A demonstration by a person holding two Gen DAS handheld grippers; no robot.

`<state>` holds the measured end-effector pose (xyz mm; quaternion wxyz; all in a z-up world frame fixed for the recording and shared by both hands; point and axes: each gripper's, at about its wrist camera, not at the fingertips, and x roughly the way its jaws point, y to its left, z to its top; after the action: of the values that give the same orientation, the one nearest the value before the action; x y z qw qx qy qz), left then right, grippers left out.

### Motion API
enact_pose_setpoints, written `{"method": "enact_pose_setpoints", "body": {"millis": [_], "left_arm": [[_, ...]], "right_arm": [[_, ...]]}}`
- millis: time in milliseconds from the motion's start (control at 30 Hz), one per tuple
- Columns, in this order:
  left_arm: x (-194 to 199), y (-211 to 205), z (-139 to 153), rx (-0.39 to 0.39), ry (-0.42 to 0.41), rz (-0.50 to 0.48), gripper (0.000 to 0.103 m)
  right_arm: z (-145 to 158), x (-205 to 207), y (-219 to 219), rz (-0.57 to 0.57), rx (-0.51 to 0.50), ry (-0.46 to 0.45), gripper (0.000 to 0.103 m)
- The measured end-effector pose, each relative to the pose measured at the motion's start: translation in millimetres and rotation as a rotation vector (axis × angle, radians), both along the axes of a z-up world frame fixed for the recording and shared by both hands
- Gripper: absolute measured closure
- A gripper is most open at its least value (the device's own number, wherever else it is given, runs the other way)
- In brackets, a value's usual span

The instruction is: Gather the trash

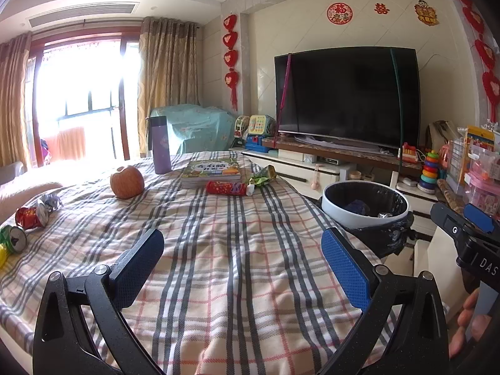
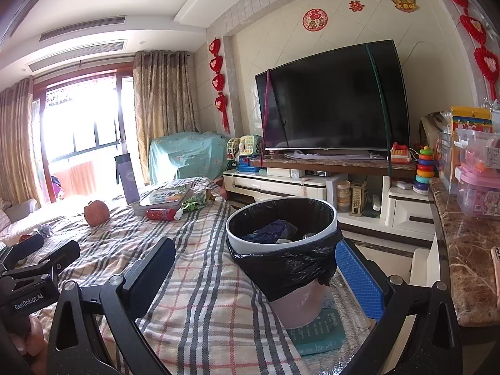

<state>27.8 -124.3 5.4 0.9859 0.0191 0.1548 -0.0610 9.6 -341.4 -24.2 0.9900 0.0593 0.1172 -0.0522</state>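
A trash bin (image 1: 365,211) lined with a black bag stands beside the table's right edge; it also shows in the right wrist view (image 2: 281,234), with some trash inside. On the plaid cloth lie a red can (image 1: 226,187), a green wrapper (image 1: 264,176), crushed cans (image 1: 29,217) and a foil scrap (image 1: 51,201) at the left. My left gripper (image 1: 242,261) is open and empty above the cloth. My right gripper (image 2: 256,278) is open and empty, close to the bin.
An apple (image 1: 126,182), a purple flask (image 1: 161,145) and a book (image 1: 212,170) sit on the plaid-covered table (image 1: 237,281). A TV (image 1: 347,97) on its stand, toys and a marble counter (image 2: 465,256) stand to the right.
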Motion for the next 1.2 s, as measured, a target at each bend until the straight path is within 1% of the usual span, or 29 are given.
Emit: {"method": "enact_pose_setpoints", "body": {"millis": [1200], "left_arm": [[1.5, 1.9, -4.0, 0.007, 0.015, -0.016, 0.0]], "right_arm": [[1.3, -0.8, 5.0, 0.01, 0.005, -0.003, 0.0]]}}
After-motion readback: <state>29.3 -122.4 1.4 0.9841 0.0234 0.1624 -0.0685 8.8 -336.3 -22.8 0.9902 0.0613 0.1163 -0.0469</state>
